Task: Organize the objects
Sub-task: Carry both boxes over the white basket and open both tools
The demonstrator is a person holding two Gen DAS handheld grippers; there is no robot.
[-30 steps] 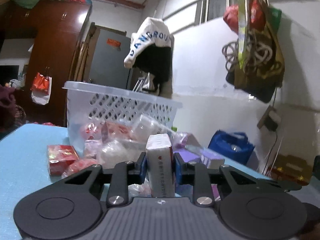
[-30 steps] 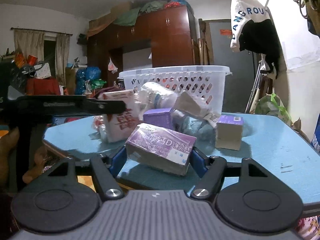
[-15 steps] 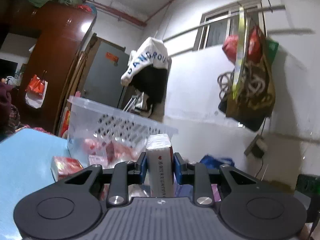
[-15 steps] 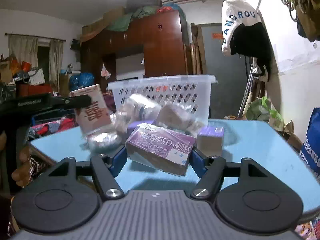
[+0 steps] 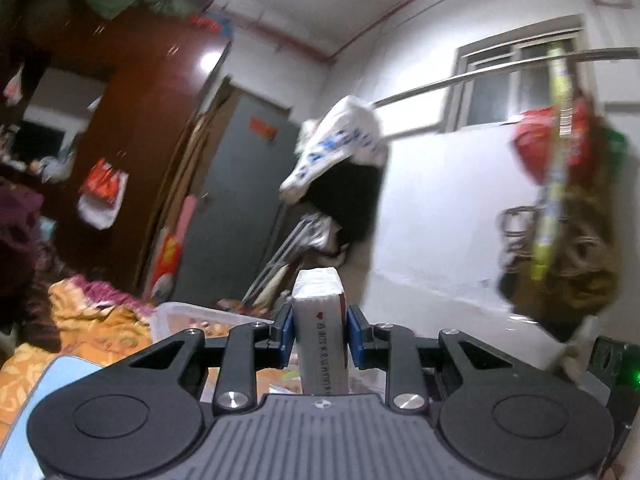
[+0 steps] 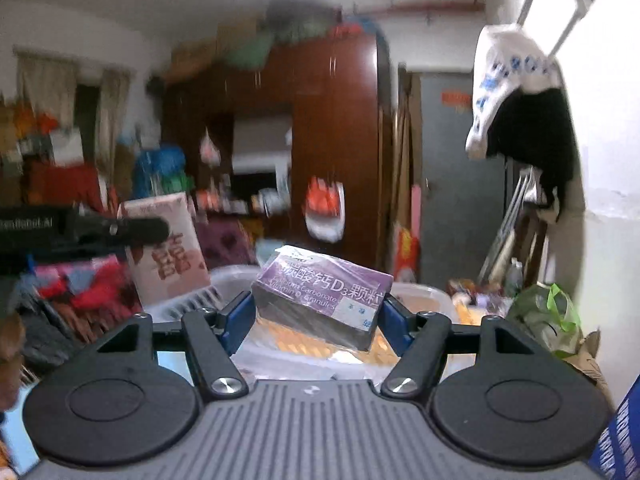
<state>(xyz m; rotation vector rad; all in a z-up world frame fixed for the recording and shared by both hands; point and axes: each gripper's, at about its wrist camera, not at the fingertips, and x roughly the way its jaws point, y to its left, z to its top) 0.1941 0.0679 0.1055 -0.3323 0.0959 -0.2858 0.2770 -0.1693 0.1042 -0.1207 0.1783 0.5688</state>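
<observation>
My left gripper (image 5: 318, 326) is shut on a white tissue pack (image 5: 320, 320) with red print, held upright above the rim of the white plastic basket (image 5: 192, 314). My right gripper (image 6: 316, 312) is shut on a purple medicine box (image 6: 324, 292), held tilted above the same basket (image 6: 424, 296). In the right wrist view the left gripper (image 6: 80, 228) shows at the left, holding the tissue pack (image 6: 168, 248) over the basket's left side.
A strip of the blue table (image 5: 24, 400) shows at the lower left. A dark wooden wardrobe (image 6: 332, 152) and a grey door (image 5: 240, 184) stand behind. A jacket (image 5: 344, 168) hangs on the wall. A green bag (image 6: 548, 320) lies to the right.
Both grippers have risen with their loads, from table level to above the basket rim. The basket and the table have dropped low in both views.
</observation>
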